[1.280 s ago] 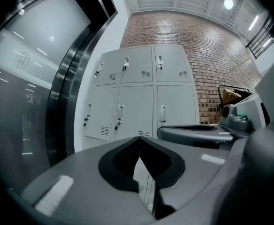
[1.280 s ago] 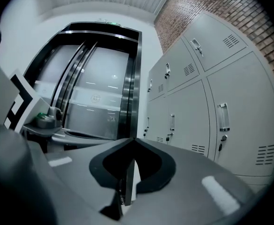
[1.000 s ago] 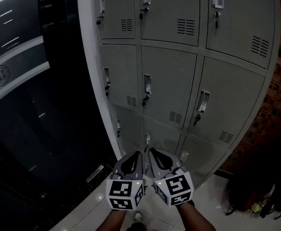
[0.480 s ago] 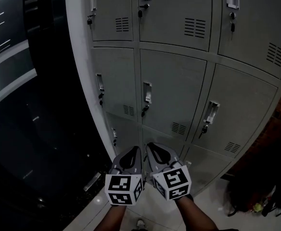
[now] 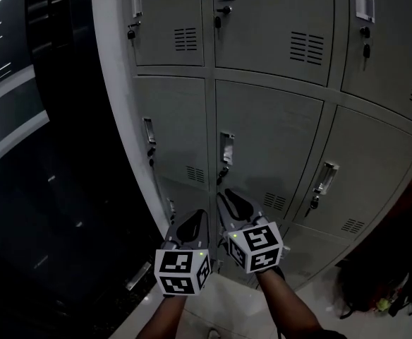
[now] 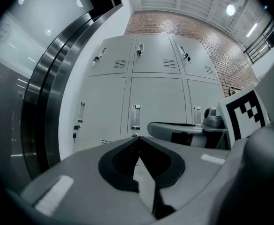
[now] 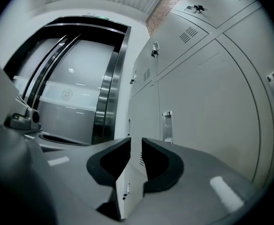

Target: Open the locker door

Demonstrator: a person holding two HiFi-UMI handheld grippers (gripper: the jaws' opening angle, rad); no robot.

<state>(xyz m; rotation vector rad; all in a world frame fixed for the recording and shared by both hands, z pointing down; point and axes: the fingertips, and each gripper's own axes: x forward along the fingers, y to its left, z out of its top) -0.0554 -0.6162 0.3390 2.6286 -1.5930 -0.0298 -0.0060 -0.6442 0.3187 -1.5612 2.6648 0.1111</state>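
A bank of grey lockers [image 5: 276, 69] stands in front of me. The middle locker door [image 5: 273, 143] is closed, with a recessed handle [image 5: 225, 149] and a key lock at its left edge. My right gripper [image 5: 228, 198] hangs just below that handle without touching it. In the right gripper view its jaws [image 7: 136, 142] are opening, a narrow gap shows, and nothing is between them. My left gripper [image 5: 192, 223] is held beside it, lower and to the left. Its jaws [image 6: 138, 138] are shut on nothing.
A curved dark glass and steel wall [image 5: 44, 154] runs along the left of the lockers. A dark bag [image 5: 379, 288] lies on the pale tiled floor [image 5: 312, 309] at the right. Brick wall [image 6: 174, 25] rises above the lockers.
The lockers have come closer in the head view. My right gripper has moved forward and up toward the middle door's handle, ahead of the left one.
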